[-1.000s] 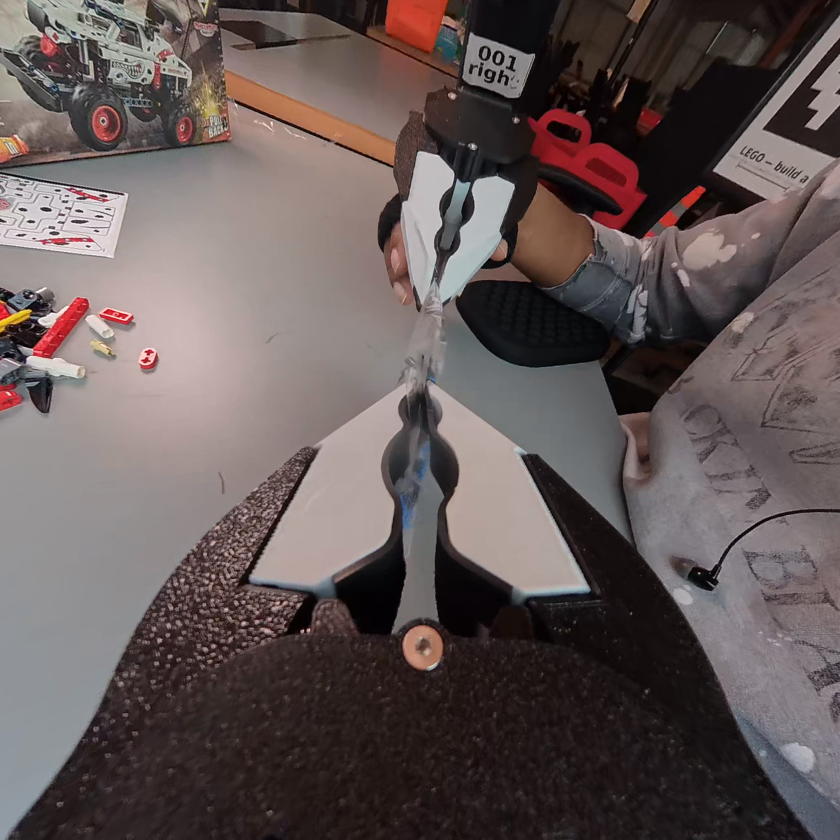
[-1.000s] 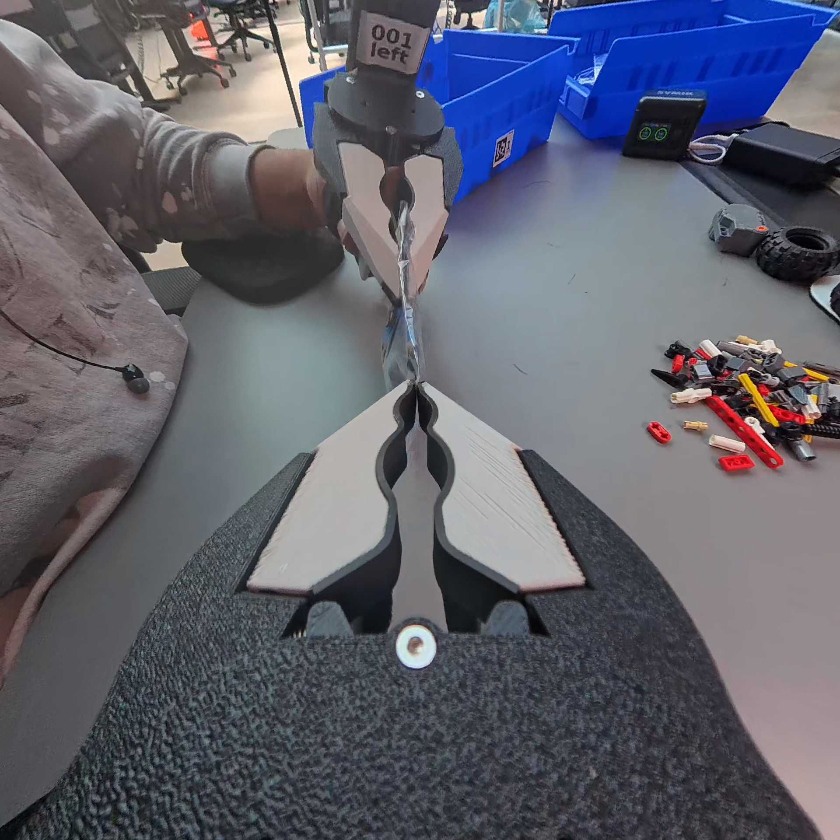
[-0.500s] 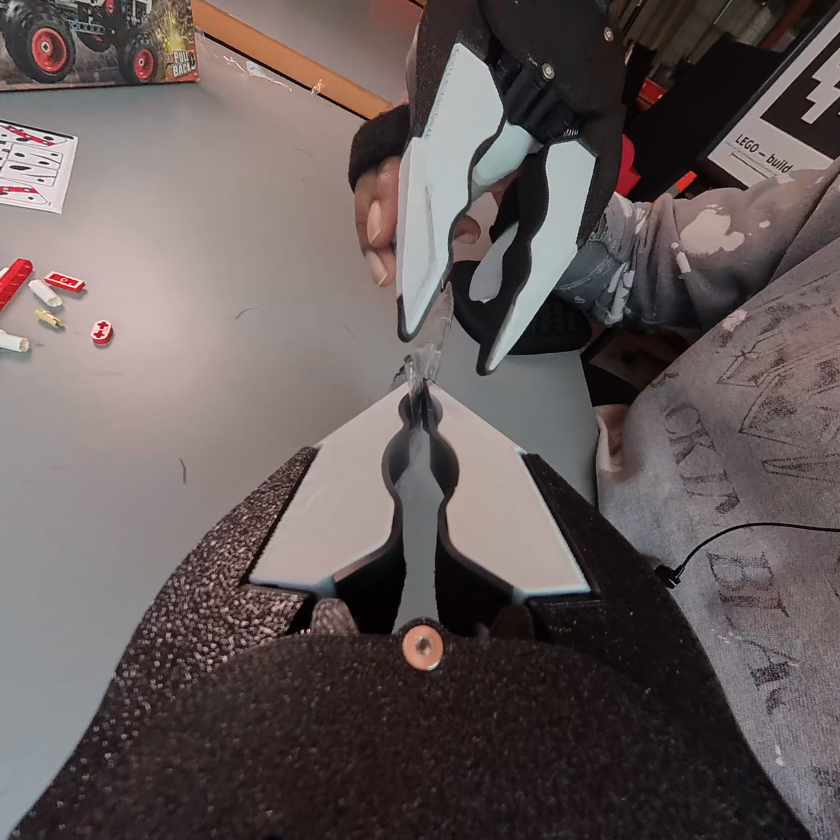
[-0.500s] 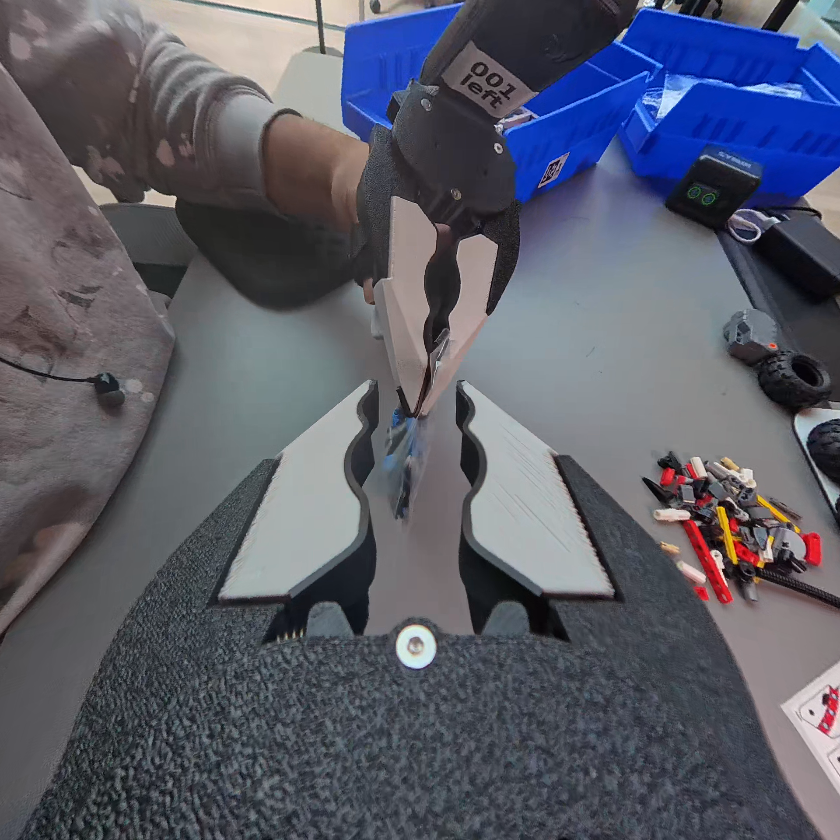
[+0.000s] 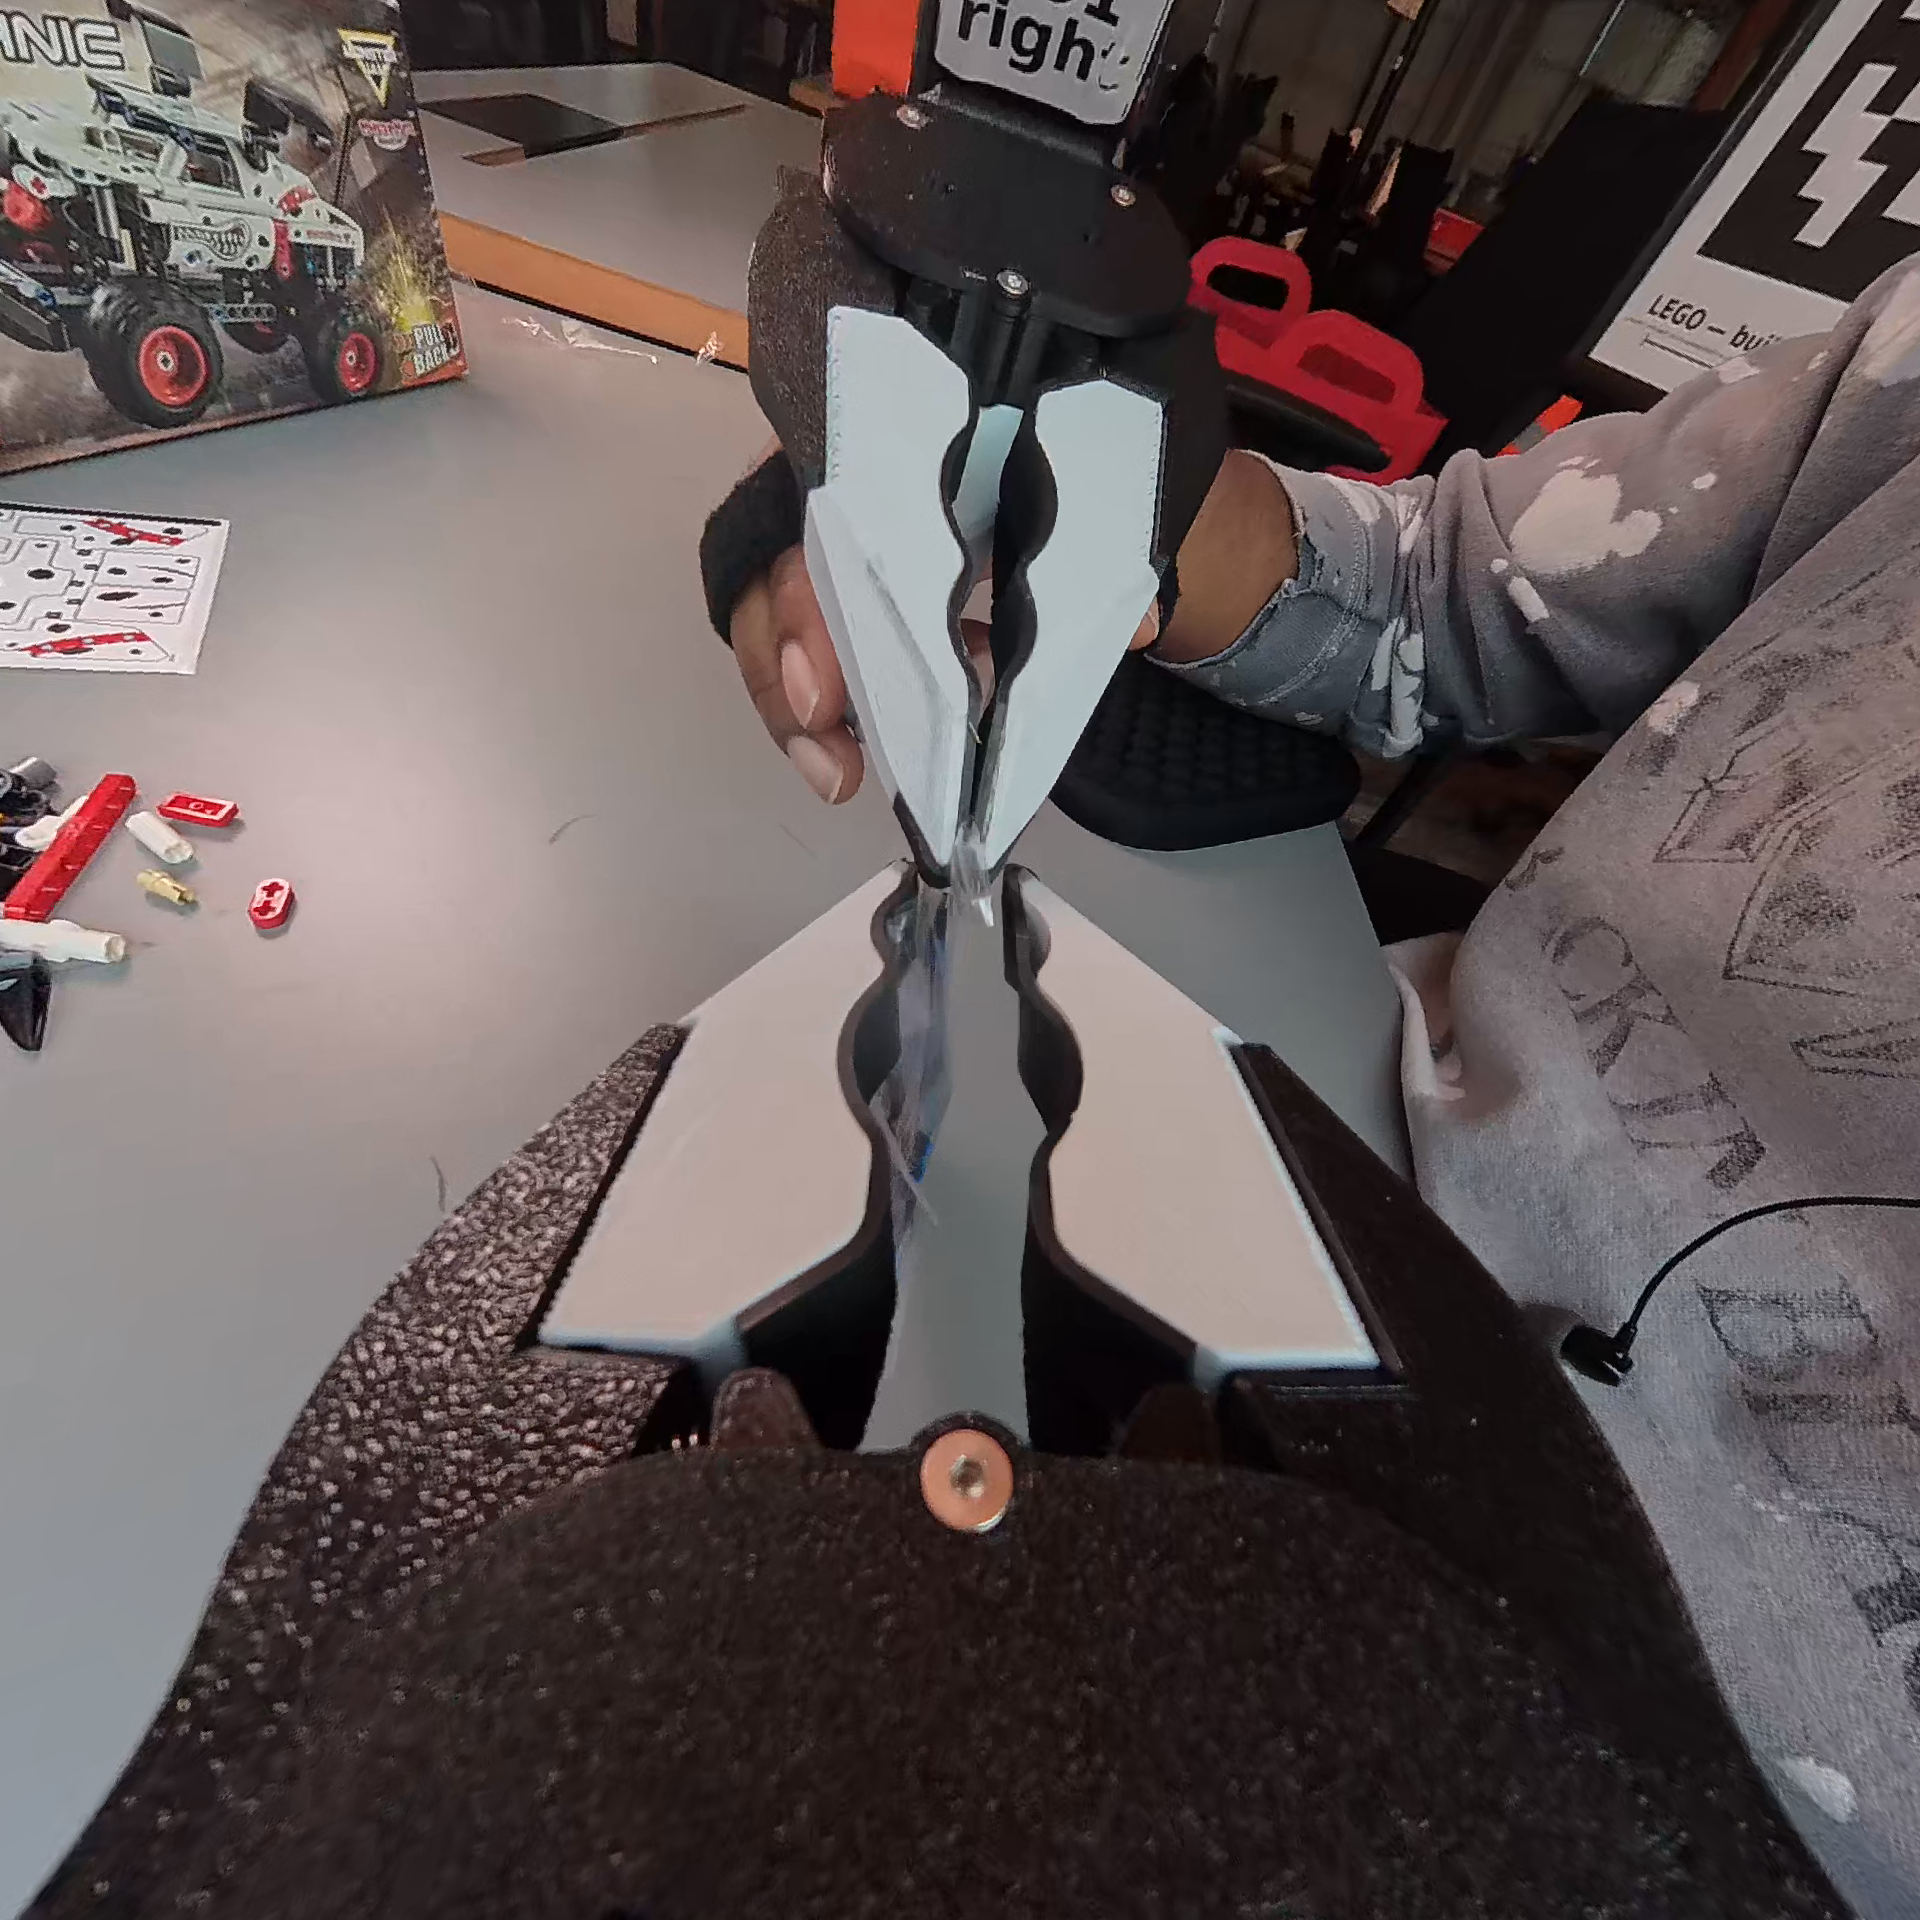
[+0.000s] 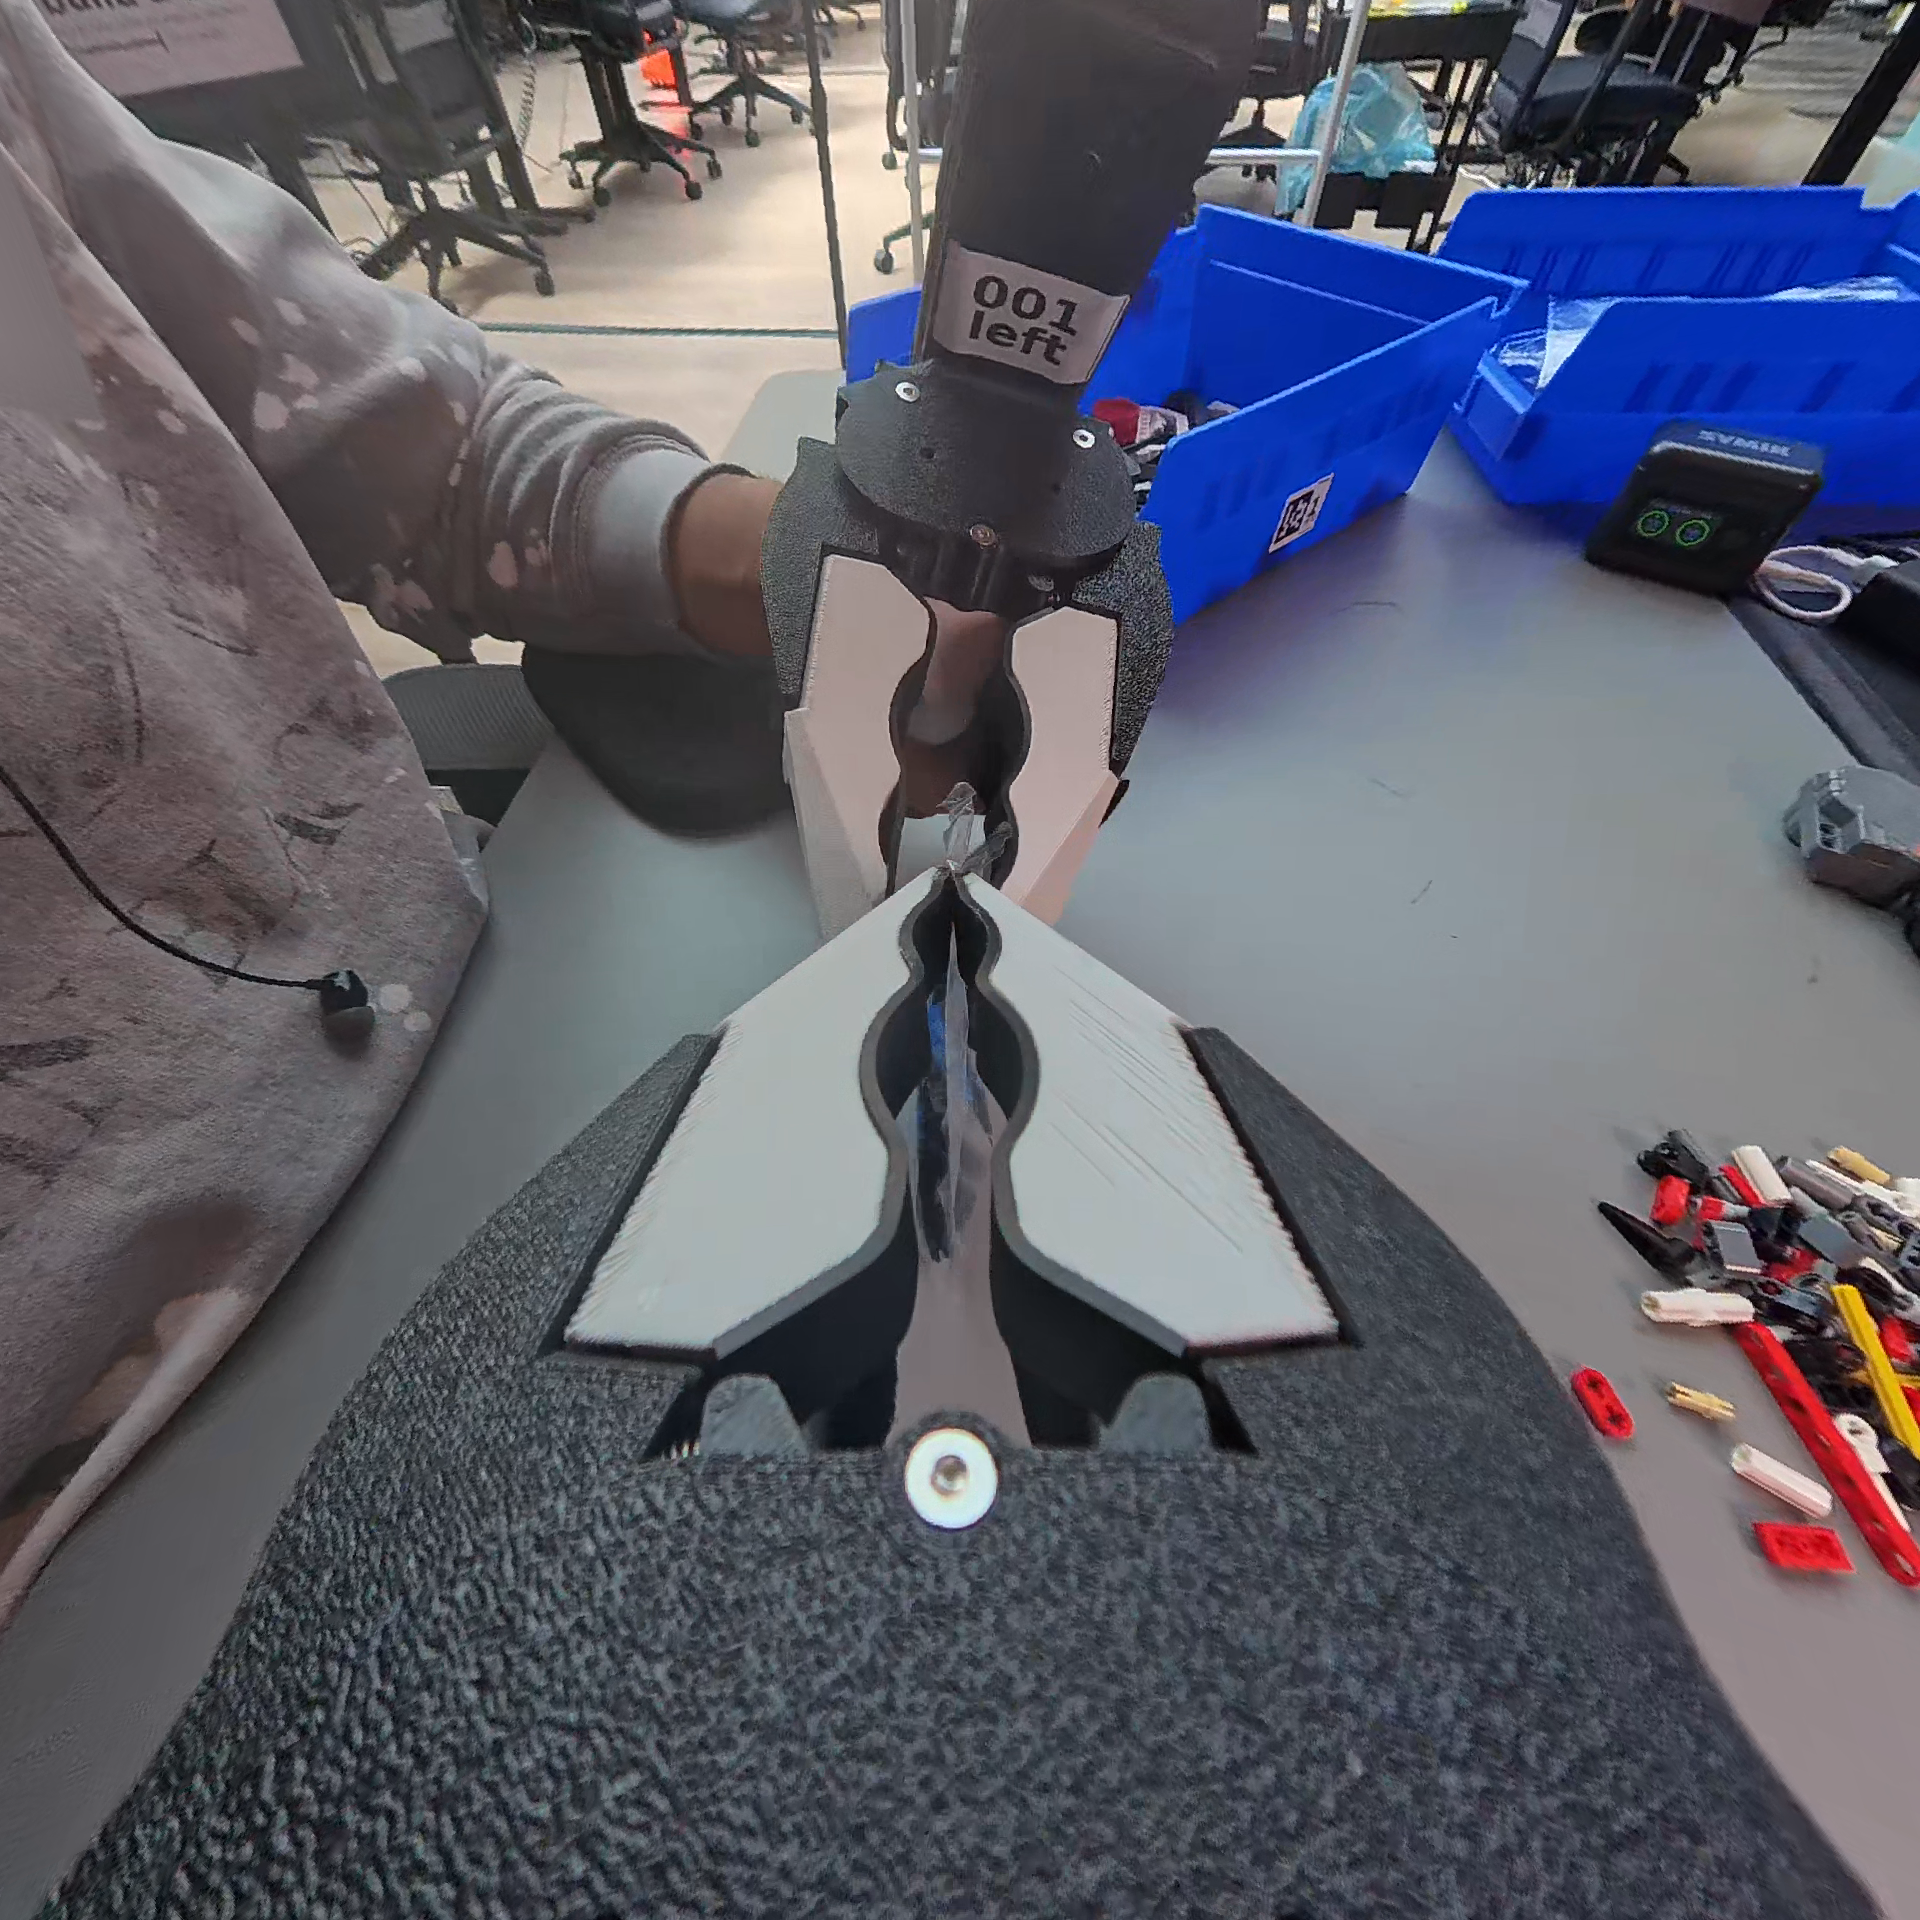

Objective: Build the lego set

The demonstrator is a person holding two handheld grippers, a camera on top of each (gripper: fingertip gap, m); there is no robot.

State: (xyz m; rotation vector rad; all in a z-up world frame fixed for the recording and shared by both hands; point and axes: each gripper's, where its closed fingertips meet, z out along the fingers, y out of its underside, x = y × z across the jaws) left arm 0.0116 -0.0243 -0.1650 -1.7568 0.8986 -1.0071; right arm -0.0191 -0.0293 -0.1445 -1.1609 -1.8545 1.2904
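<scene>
A small clear plastic bag (image 6: 948, 1091) with blue pieces inside hangs over the grey table (image 5: 468, 727). My right gripper (image 6: 951, 883) is shut on the bag's upper edge, and the bag runs back between its fingers. In the left wrist view the right gripper (image 5: 961, 857) points down, pinching the bag (image 5: 920, 1049). My left gripper (image 5: 961, 894) is open a little, its tips on either side of the bag just under the right gripper's tips. From the right wrist view the left gripper's fingers (image 6: 847, 748) stand apart.
A pile of loose lego pieces (image 6: 1808, 1278) lies on the table and also shows in the left wrist view (image 5: 94, 862). The set's box (image 5: 197, 208) and a sticker sheet (image 5: 94, 587) lie beyond. Blue bins (image 6: 1330, 416), a black device (image 6: 1704, 509) and a grey part (image 6: 1860, 831) stand farther off.
One second ago both grippers were shut on the bag. Then the right gripper opened and moved in closer. Now the right gripper has shut on the bag again and the left gripper has opened.
</scene>
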